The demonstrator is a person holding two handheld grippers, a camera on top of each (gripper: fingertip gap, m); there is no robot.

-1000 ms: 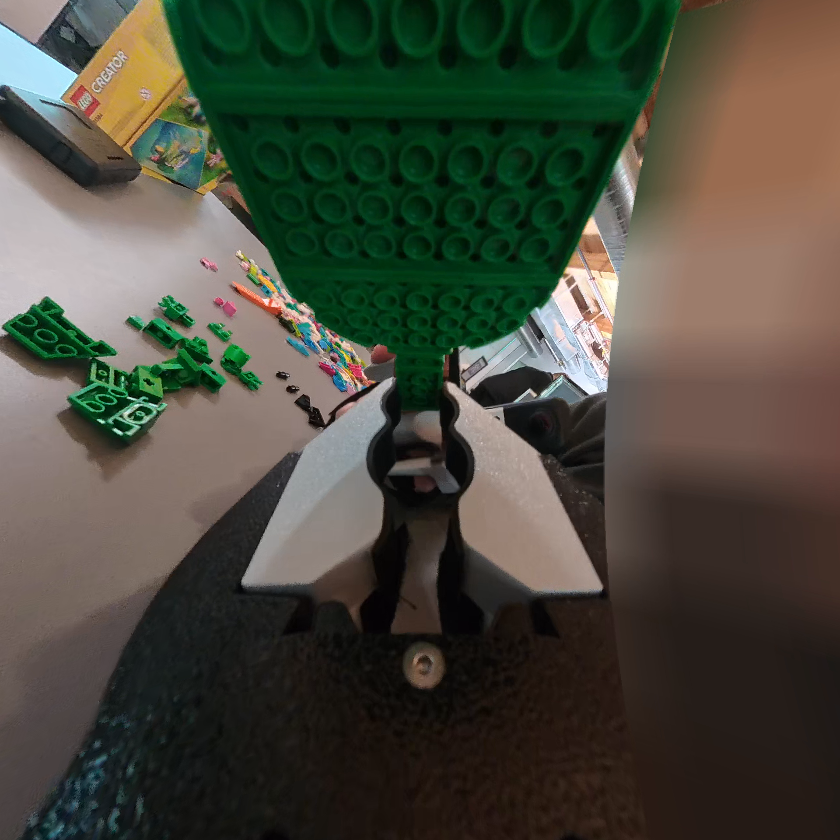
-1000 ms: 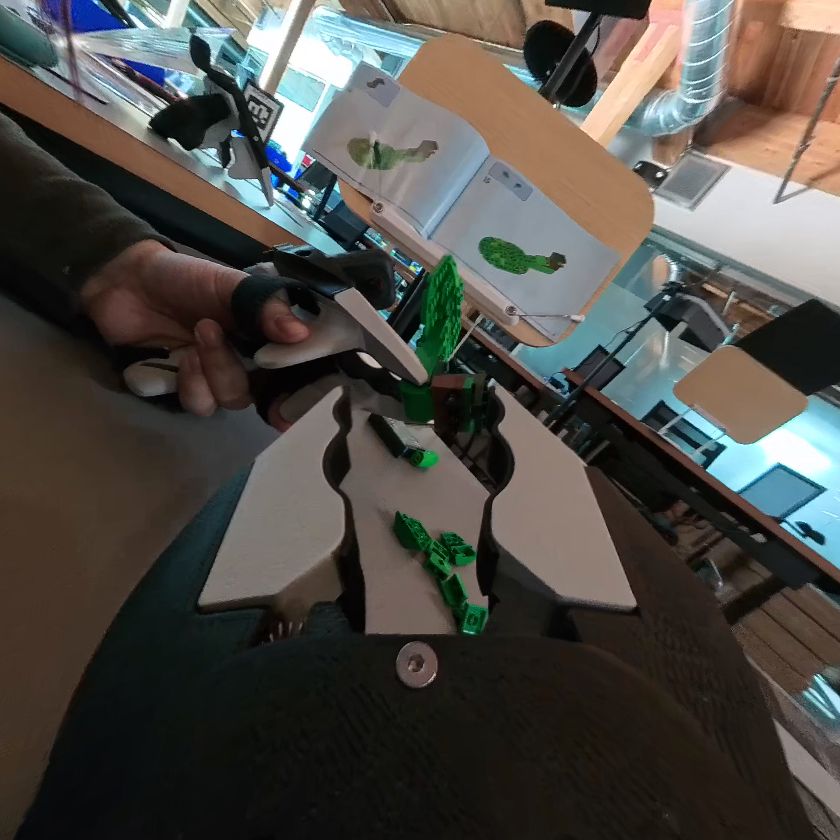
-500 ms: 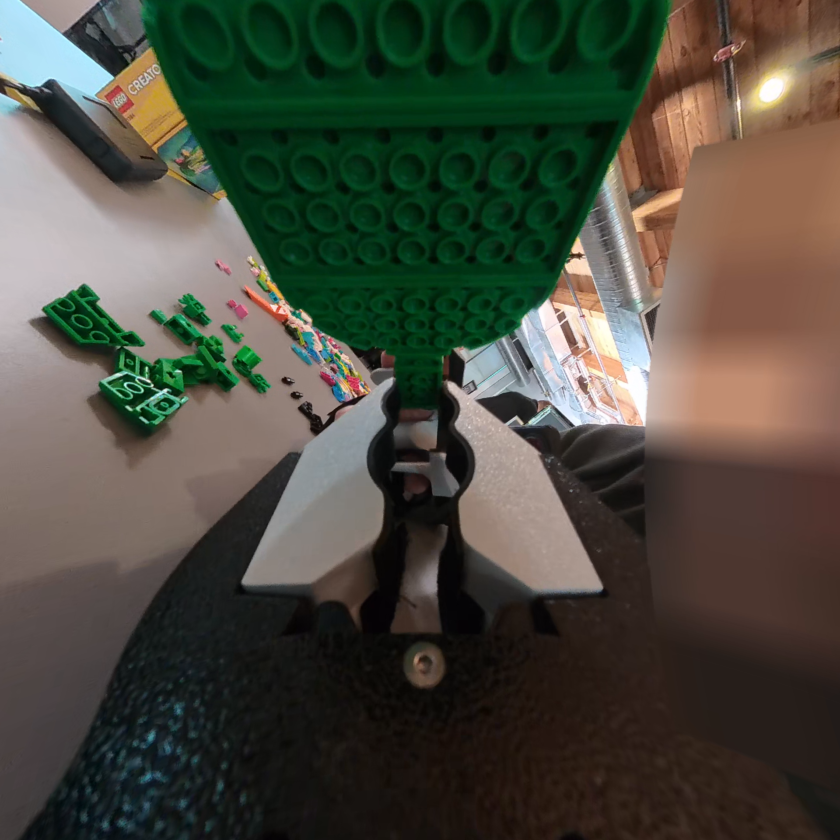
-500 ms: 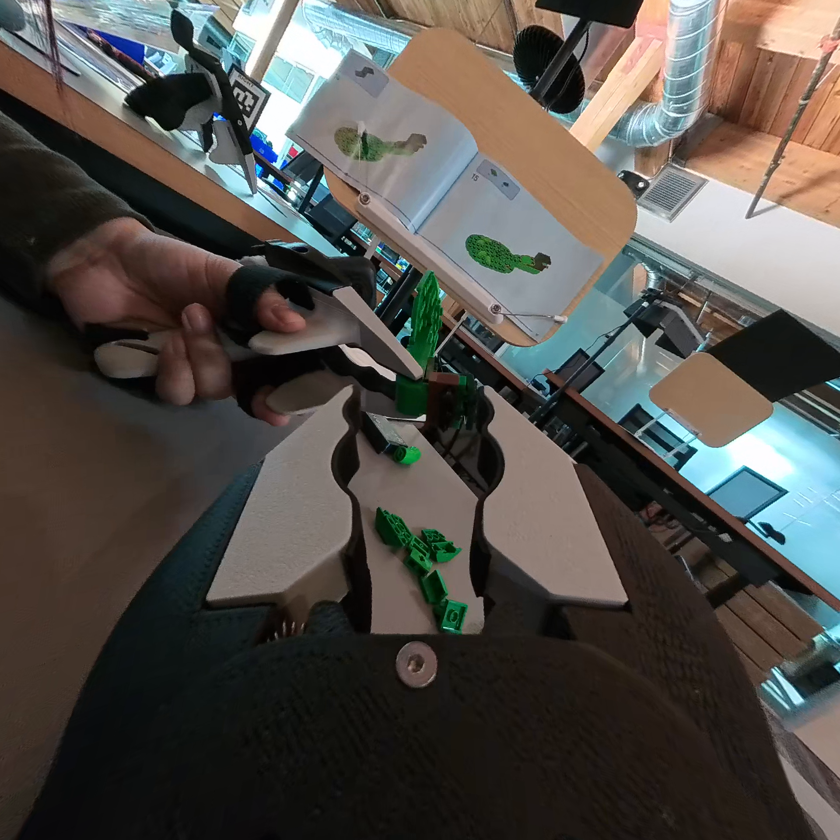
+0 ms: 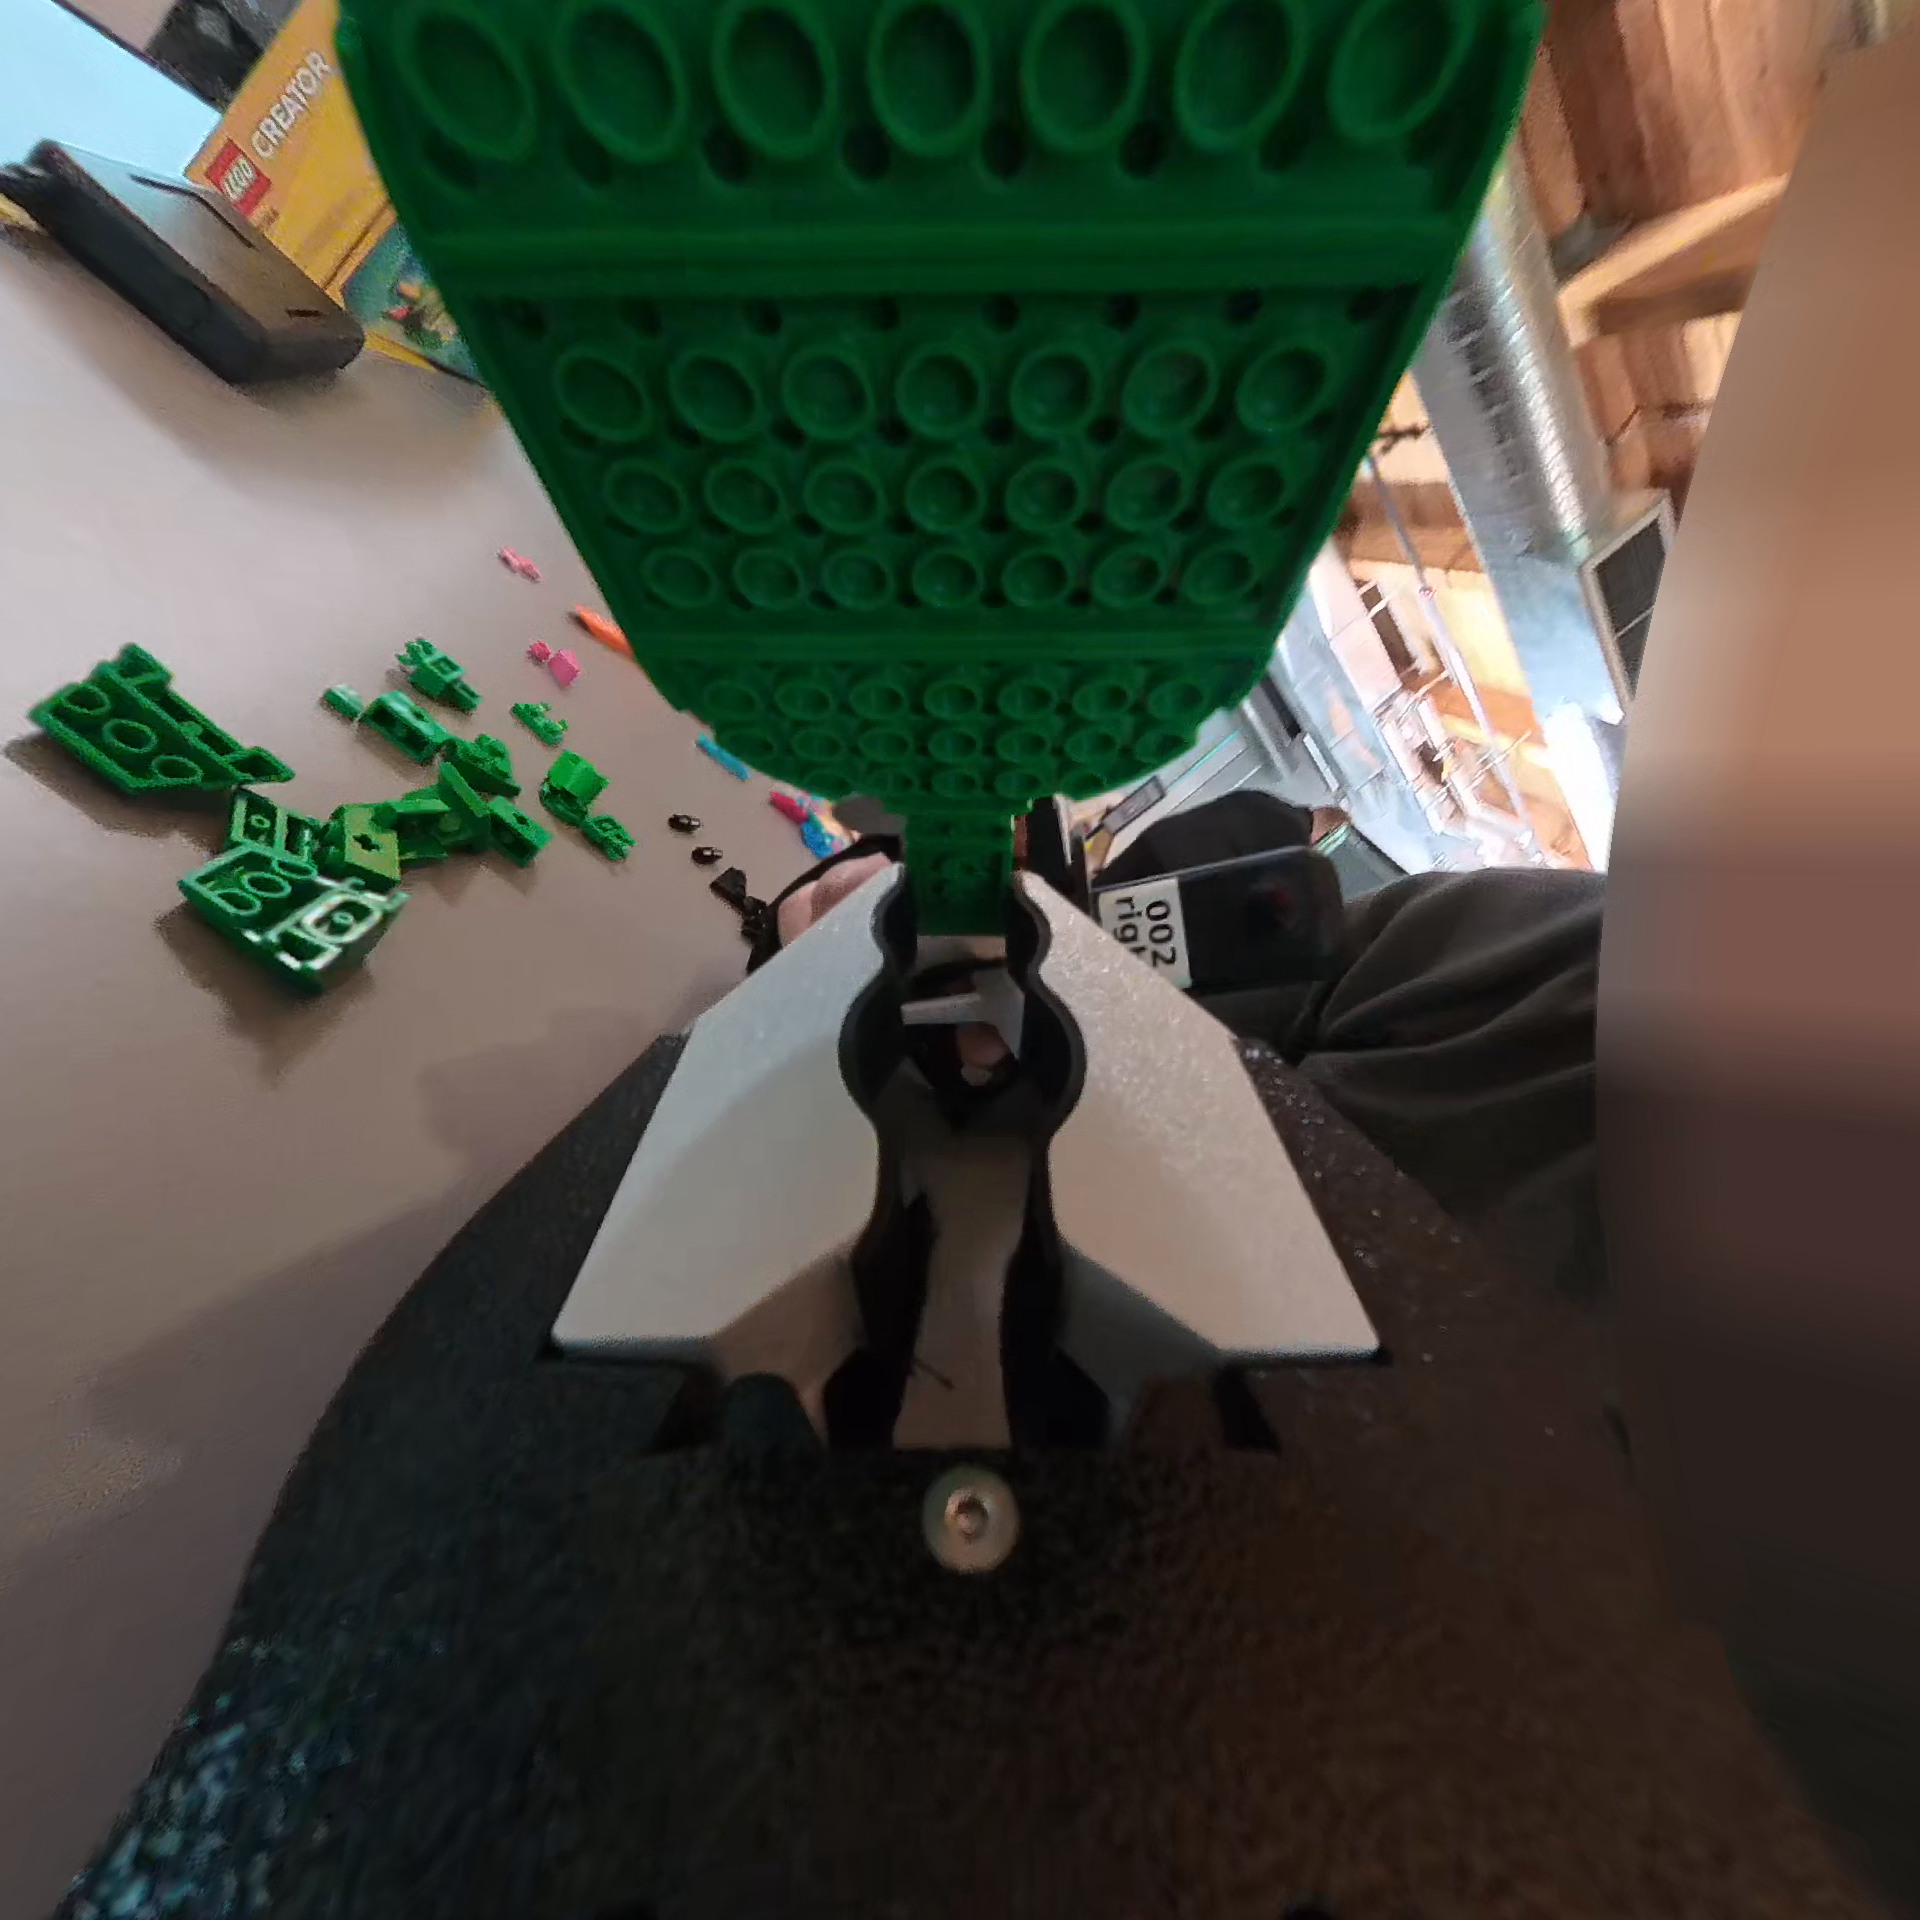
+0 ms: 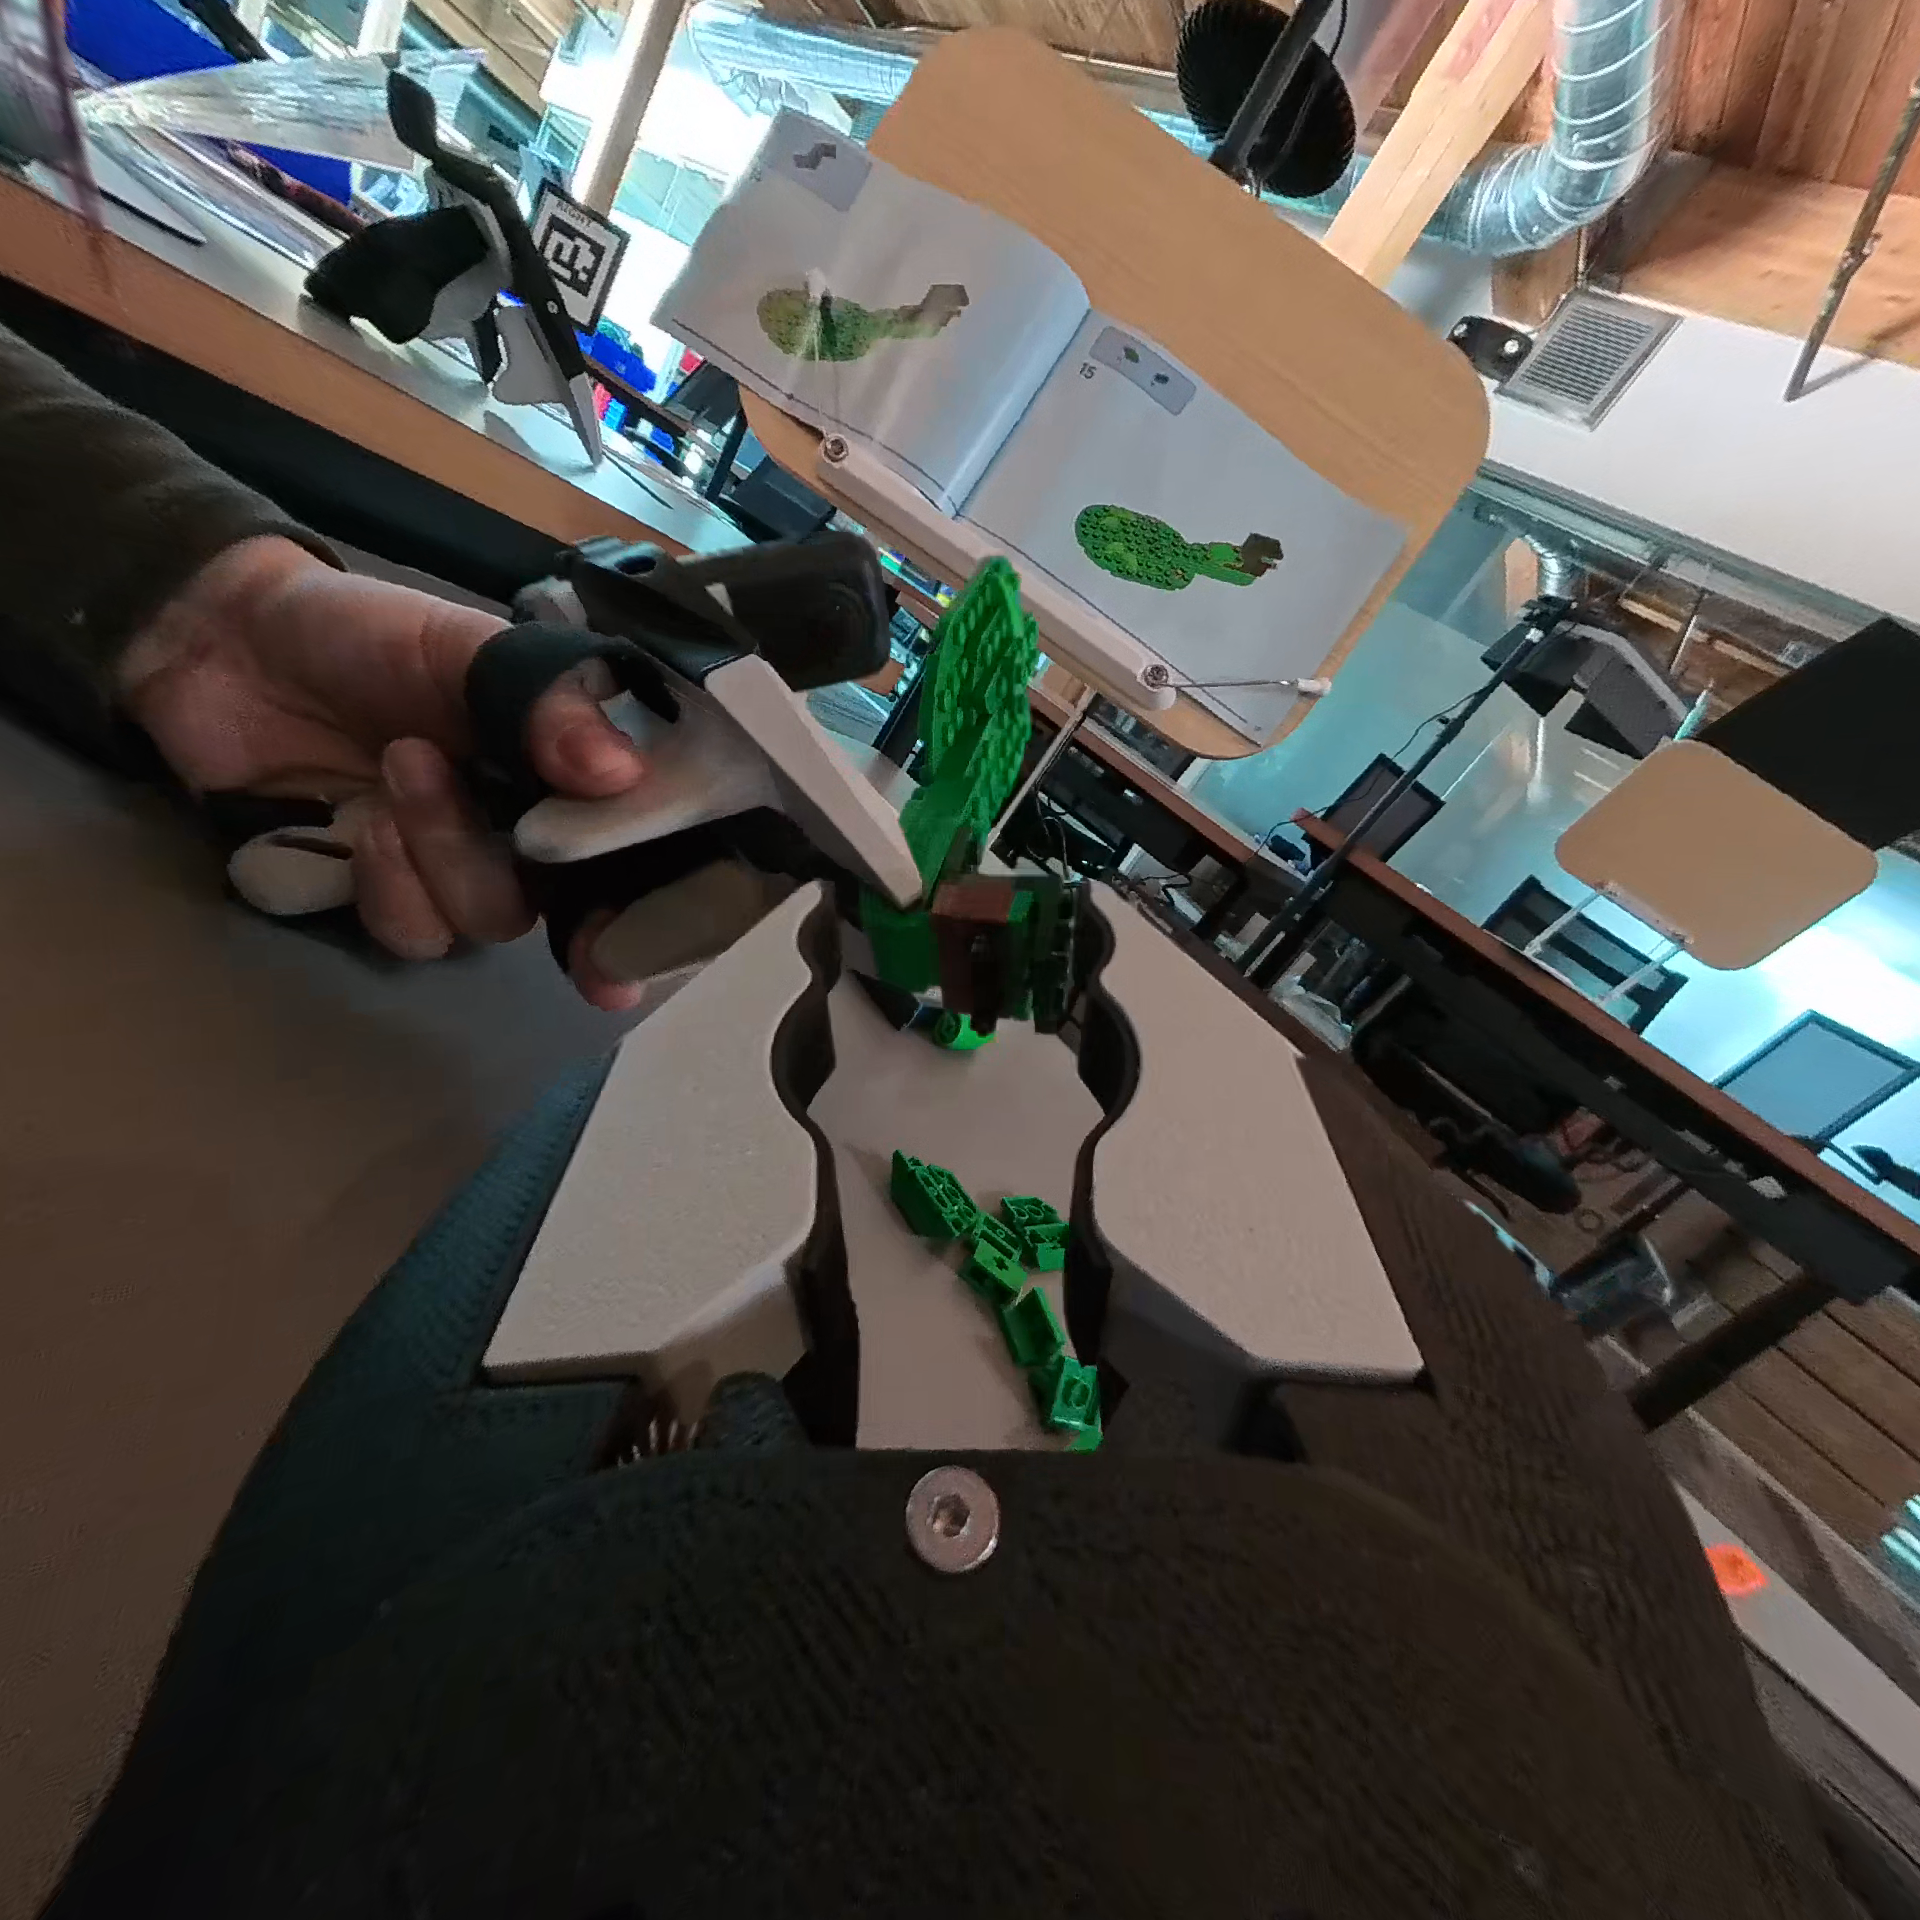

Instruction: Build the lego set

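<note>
My left gripper (image 5: 956, 894) is shut on the narrow neck of a large green plate assembly (image 5: 935, 416), which fills the top of the left wrist view, underside toward the camera. In the right wrist view the assembly (image 6: 977, 696) stands upright above the table, held by a hand with the left gripper (image 6: 904, 883). Its brown and green end block (image 6: 977, 925) sits between the fingertips of my right gripper (image 6: 956, 925), whose jaws stand wide apart. Loose green bricks (image 5: 312, 821) lie on the table and also show under the right gripper (image 6: 997, 1257).
An open instruction booklet (image 6: 1039, 416) hangs on a wooden board behind the assembly. A yellow set box (image 5: 301, 177) and a black device (image 5: 177, 270) sit at the far table edge. Small pink and coloured pieces (image 5: 561, 665) lie past the green bricks. The tips of both grippers are at nearly the same place.
My right gripper has moved forward, so the brown and green end block now lies between its fingertips instead of beyond them. The left gripper keeps its hold on the assembly.
</note>
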